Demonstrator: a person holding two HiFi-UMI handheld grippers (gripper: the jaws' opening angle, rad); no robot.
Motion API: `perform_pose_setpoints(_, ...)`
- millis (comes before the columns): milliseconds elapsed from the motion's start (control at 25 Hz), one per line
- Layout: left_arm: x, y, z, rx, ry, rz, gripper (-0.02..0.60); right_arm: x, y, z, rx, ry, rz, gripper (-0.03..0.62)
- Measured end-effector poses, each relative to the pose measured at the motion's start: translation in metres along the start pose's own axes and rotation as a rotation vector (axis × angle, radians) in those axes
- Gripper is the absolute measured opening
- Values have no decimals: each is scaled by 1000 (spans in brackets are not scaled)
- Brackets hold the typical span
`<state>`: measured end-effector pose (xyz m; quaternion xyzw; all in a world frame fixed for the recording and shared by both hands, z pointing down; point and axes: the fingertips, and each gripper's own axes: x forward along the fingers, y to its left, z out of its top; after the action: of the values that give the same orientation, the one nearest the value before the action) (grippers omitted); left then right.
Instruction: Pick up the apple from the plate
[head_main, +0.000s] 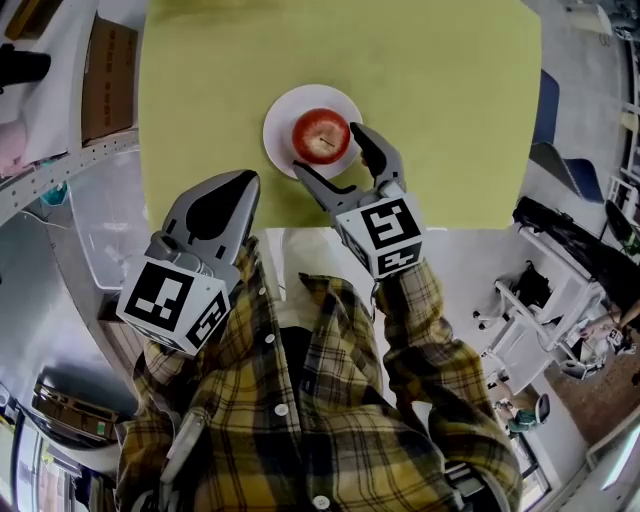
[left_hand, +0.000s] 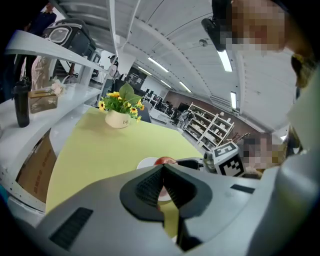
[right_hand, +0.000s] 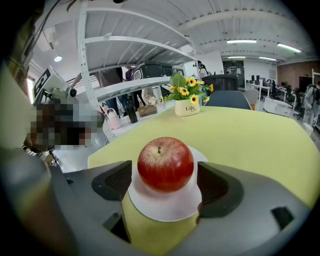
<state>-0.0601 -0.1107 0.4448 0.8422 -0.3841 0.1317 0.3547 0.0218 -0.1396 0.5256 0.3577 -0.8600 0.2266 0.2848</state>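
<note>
Apple (right_hand: 165, 164) on plate (right_hand: 161, 208), pot (right_hand: 187, 107) reads "Life"

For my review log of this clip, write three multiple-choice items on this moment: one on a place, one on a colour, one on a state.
1. Where is the apple?
A) on the plate
B) on the bare table
C) on the floor

2. What colour is the tabletop?
A) white
B) yellow-green
C) brown

3. How is the right gripper?
A) shut on the apple
B) shut and empty
C) open, a jaw on either side of the apple

Answers:
1. A, the apple sits on the white plate.
2. B, the surface around the plate is yellow-green.
3. C, both pads stand clear of the apple.
</note>
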Motion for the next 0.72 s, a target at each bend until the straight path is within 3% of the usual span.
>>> perform_pose_setpoints(720,0,6,-23,-59,25,6,8,13,-5,-9,8,2,-30,382)
